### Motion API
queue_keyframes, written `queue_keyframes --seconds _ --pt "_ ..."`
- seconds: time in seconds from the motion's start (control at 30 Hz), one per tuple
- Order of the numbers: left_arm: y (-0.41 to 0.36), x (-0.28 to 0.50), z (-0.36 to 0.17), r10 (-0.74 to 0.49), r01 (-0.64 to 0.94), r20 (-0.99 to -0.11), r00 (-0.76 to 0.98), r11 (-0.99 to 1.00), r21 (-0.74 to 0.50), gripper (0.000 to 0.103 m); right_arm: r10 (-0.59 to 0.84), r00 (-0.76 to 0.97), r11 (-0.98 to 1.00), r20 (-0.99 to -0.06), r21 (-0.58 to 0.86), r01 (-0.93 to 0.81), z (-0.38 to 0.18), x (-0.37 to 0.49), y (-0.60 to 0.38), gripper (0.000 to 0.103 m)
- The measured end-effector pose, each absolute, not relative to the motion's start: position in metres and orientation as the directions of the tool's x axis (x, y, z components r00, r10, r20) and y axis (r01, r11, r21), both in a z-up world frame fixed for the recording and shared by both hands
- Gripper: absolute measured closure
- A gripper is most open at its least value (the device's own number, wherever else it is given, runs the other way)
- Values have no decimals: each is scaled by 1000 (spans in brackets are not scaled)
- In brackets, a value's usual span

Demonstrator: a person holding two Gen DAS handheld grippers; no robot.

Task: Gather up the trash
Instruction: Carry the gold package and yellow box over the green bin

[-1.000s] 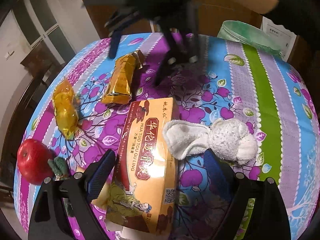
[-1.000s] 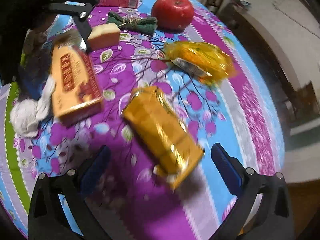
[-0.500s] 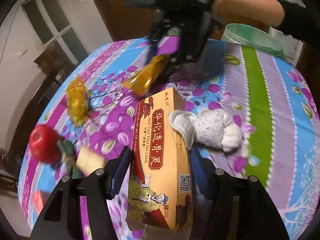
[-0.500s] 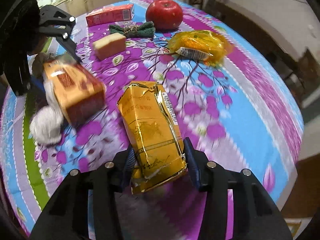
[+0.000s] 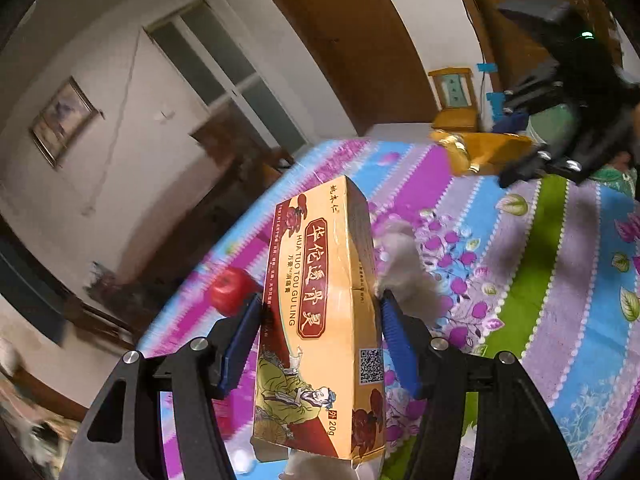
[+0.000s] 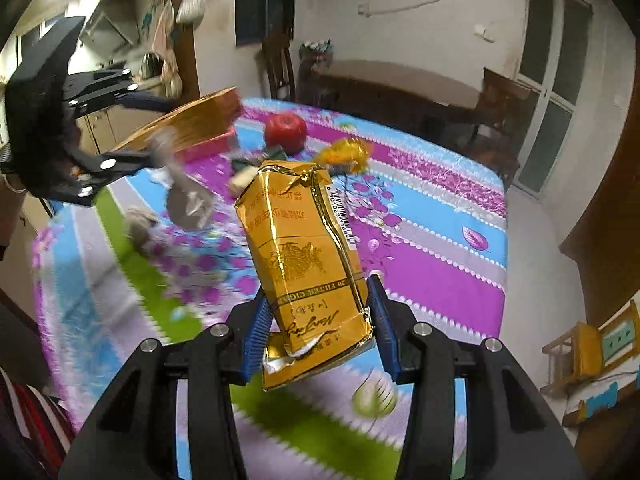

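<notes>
Both grippers are clamped on trash and held above the counter. The left gripper (image 5: 320,338) is closed on an orange medicine carton (image 5: 320,320), its blue pads (image 5: 394,340) pressed against the carton's two long sides near mid-length. The carton's long axis runs forward along the fingers, the far end pointing up and away, the printed face turned toward the camera and an opened flap seen at the near end. The right gripper (image 6: 318,330) is closed on a crumpled gold cigarette pack (image 6: 304,248), gripped near its torn lower end; the pack's long axis also runs forward, leaning slightly left, with the folded foil top farthest from the camera. From the left wrist view the same pack (image 5: 480,148) is seen lying roughly level in the right gripper (image 5: 516,148), beyond the counter's far end.

Below both items a round counter (image 6: 420,248) is covered with a cloth striped in purple, blue, green and lilac with flower prints. On it are seen a red apple (image 6: 285,132), a yellow crinkled wrapper (image 6: 346,154), a red box (image 6: 208,146) near the far edge, and a blurred pale cloth lump (image 5: 408,264) just beside the carton.

Around the counter a dim room is shown: a dark wooden table with chairs (image 6: 400,92), glazed doors (image 6: 552,80), and a small yellow chair (image 6: 588,344) beyond the counter's right edge. Bare floor is visible between the counter's right rim and the door.
</notes>
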State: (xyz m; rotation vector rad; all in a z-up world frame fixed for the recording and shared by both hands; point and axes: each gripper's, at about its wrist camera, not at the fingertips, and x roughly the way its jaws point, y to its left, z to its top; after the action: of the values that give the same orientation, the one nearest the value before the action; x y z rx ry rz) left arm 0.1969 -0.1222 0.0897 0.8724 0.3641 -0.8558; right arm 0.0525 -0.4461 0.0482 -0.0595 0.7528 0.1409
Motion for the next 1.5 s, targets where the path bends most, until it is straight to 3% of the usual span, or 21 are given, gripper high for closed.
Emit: queue_keyframes --seconds 0.13,0.3,0.37,0.47,0.53,0.6,0.67,0.77,0.83,0.9,0.93,1.0,1.1,1.23,1.3,1.33,1.37,1.5 --pt "-124 169 114 -524 743 -542 657 328 584 41 104 748 990 -655 -2 -139 66 18 -434 59" --pt "-135 151 93 -448 724 -585 677 258 640 41 79 763 996 -642 12 -93 70 -13 -432 59" --pt "-136 146 89 -470 766 -622 627 227 601 41 84 760 996 -644 21 -92 64 -17 -430 59" --pt "-143 142 61 -367 691 -609 703 147 708 41 83 753 996 -653 29 -85 55 -25 -428 59" --pt "-140 143 61 -388 728 -641 662 130 673 41 93 750 996 -655 48 -81 50 -30 -429 59" --pt "-143 150 52 -328 704 -637 697 145 696 41 104 751 995 -652 69 -78 45 -34 -430 59" --pt "-142 152 57 -361 773 -691 626 174 610 40 109 751 994 -652 81 -74 40 -36 -430 59" --pt "-147 164 42 -260 781 -737 624 228 581 40 121 747 992 -653 101 -72 34 -36 -430 59" --pt "-145 156 40 -340 861 -791 509 183 475 37 130 745 991 -654 110 -76 31 -38 -431 59" --pt "-153 159 20 -234 790 -755 613 173 588 45 128 744 991 -656 113 -71 28 -39 -431 59" --pt "-152 157 18 -238 803 -767 596 161 574 51 131 742 990 -658 120 -69 25 -39 -432 59" --pt "-147 150 27 -324 840 -777 540 152 521 51 136 742 989 -656 129 -67 21 -41 -432 59" --pt "-144 166 24 -269 818 -774 574 226 528 55 137 735 988 -664 140 -58 13 -40 -435 59" --pt "-128 165 25 -295 814 -758 581 233 533 55 144 730 986 -668 162 -47 7 -42 -438 59" --pt "-128 171 25 -330 836 -768 549 221 503 45 151 726 984 -671 173 -45 5 -43 -439 59" --pt "-129 172 23 -345 844 -771 535 197 498 22 154 724 983 -672 176 -46 4 -43 -439 59" --pt "-131 169 18 -370 855 -774 513 143 498 14 155 723 983 -673 176 -46 4 -44 -438 59" --pt "-148 198 -10 -345 876 -806 481 143 461 14 156 725 983 -671 178 -47 8 -47 -432 59"
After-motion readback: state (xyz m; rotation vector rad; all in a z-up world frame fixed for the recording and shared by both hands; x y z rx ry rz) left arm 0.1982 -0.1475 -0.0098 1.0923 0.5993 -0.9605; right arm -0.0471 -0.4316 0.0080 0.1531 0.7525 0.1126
